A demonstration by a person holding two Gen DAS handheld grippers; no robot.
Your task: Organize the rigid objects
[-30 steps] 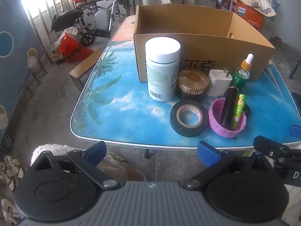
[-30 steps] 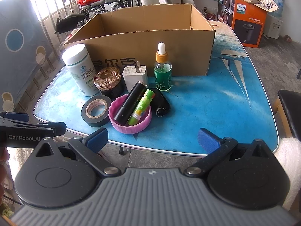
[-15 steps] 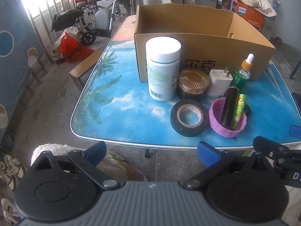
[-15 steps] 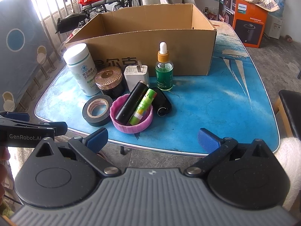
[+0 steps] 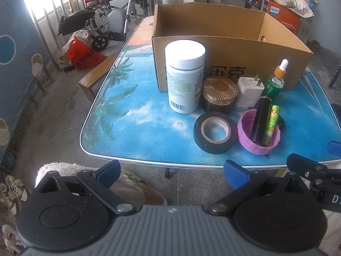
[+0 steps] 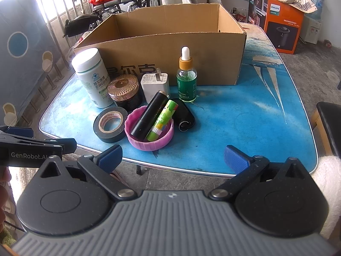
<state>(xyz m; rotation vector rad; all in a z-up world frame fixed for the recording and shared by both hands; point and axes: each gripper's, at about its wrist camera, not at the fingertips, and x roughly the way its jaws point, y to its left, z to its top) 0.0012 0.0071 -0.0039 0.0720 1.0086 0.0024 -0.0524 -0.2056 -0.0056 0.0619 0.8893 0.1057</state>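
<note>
An open cardboard box point(image 5: 230, 49) point(image 6: 170, 49) stands at the back of the blue table point(image 5: 138, 123) point(image 6: 245, 115). In front of it stand a white pill bottle point(image 5: 185, 79) point(image 6: 92, 76), a copper-lidded jar point(image 5: 219, 95) point(image 6: 124, 91), a white charger point(image 5: 249, 91) point(image 6: 155, 84), a green dropper bottle point(image 5: 276, 81) point(image 6: 186, 81), a black tape roll point(image 5: 215, 132) point(image 6: 110, 124) and a purple lid point(image 5: 259, 135) point(image 6: 149, 128) holding a black tube and a green tube. A black key fob point(image 6: 183, 117) lies beside the lid. My left gripper point(image 5: 171, 171) and right gripper point(image 6: 172, 156) are both open and empty, before the table's near edge.
A wheelchair point(image 5: 110, 21) and red bags point(image 5: 84, 53) are on the floor at the left. Orange boxes point(image 6: 279, 19) stand behind the table. A dark stool point(image 6: 330, 123) is at the right. A white towel point(image 5: 64, 168) lies below the left gripper.
Both grippers have crept slightly towards the table. Nothing on the table has moved, and both grippers stay open.
</note>
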